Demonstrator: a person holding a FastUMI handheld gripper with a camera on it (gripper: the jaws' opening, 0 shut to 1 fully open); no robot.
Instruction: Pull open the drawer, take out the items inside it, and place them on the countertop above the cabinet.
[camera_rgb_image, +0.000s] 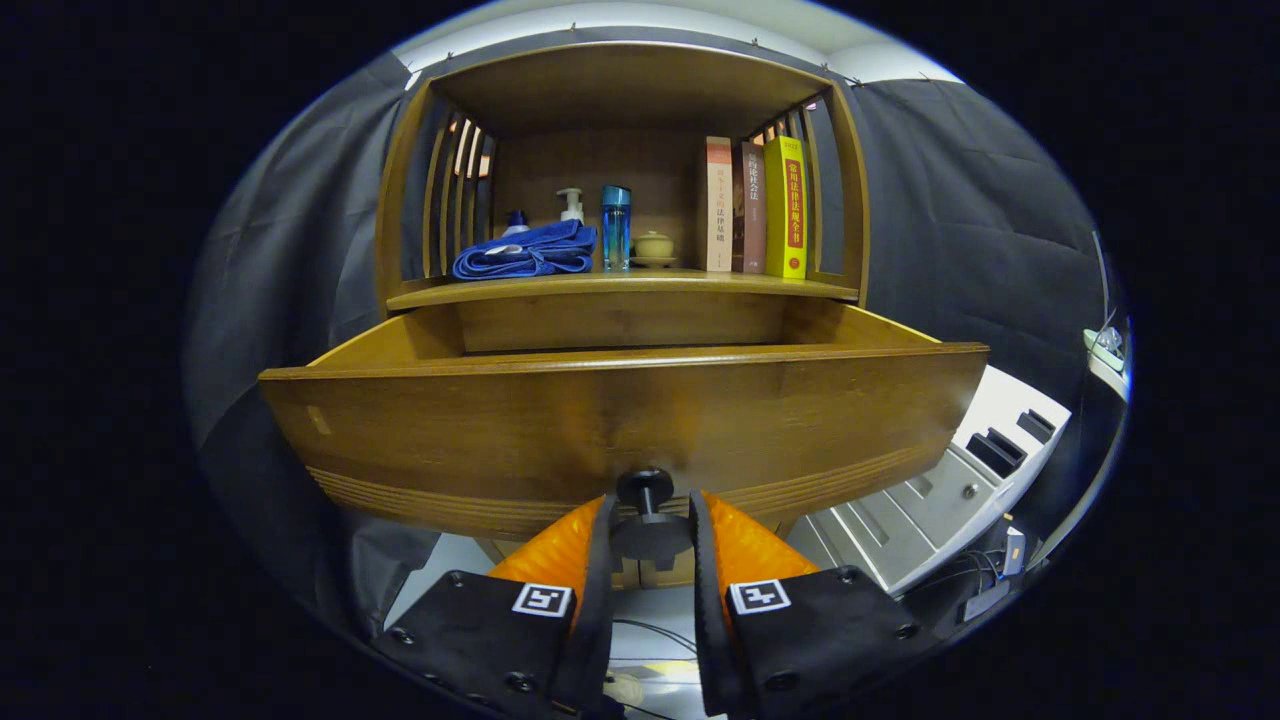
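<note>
Gripper view shows the gripper (648, 515) with both fingers clamped on the round black drawer knob (648, 520). That knob sits on the brown wooden drawer (620, 420), which stands pulled out below the countertop (620, 285) carrying a folded blue towel (525, 252), bottles and 3 upright books (755, 207).

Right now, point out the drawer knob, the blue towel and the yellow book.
drawer knob (650, 530): gripper view, on its round head, between the gripper (650, 545) fingers.
blue towel (527, 252): gripper view, middle of the folded stack, on the countertop.
yellow book (787, 208): gripper view, middle of its spine.
</note>
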